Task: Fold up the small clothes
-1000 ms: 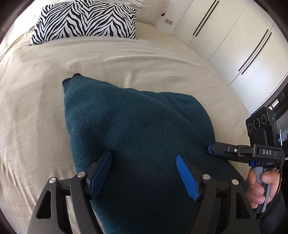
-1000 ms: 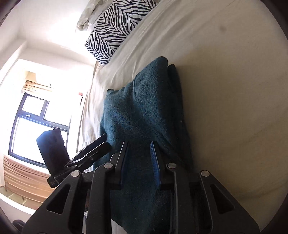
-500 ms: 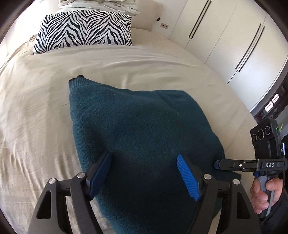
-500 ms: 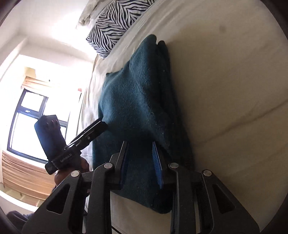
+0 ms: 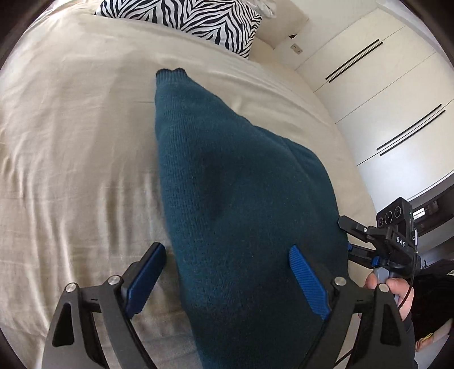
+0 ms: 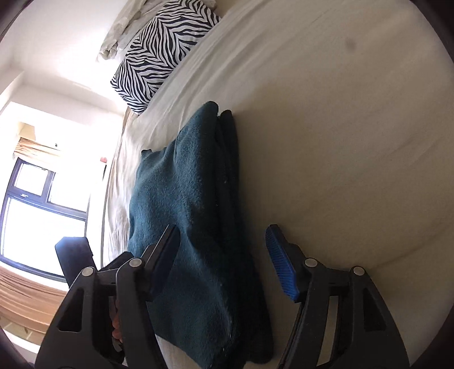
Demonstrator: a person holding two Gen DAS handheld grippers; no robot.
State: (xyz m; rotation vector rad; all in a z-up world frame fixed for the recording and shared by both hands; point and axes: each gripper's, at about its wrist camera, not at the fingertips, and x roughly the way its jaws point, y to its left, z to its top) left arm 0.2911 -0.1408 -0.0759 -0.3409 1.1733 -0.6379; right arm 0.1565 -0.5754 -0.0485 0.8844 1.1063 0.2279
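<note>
Teal knitted sweater (image 5: pixel 244 204) is seen lying folded on the beige bed sheet (image 5: pixel 71 147), directly ahead of and beneath both grippers. The left gripper (image 5: pixel 227 272) is held with its jaws spread wide; the near end of the garment passes between the blue pads (image 5: pixel 308 279), and no fabric is pinched by them. Ahead of this gripper the sweater narrows to a ribbed end, and further ahead a zebra-print pillow (image 5: pixel 198 20) is seen at the head of the bed. To its right, white wardrobe doors (image 5: pixel 397 93) are visible, and the right gripper (image 5: pixel 347 238) appears just beside the garment's right edge, held by a hand (image 5: pixel 388 292). In the right wrist view, the right gripper (image 6: pixel 224 258) is likewise held wide apart, with its jaws on either side of the stacked layers of the sweater (image 6: pixel 181 215); whether the pads touch the fabric cannot be told. Bare sheet (image 6: pixel 340 142) lies to the right of the fold, a window (image 6: pixel 37 215) is seen to the far left, and the pillow (image 6: pixel 161 54) lies well ahead.
</note>
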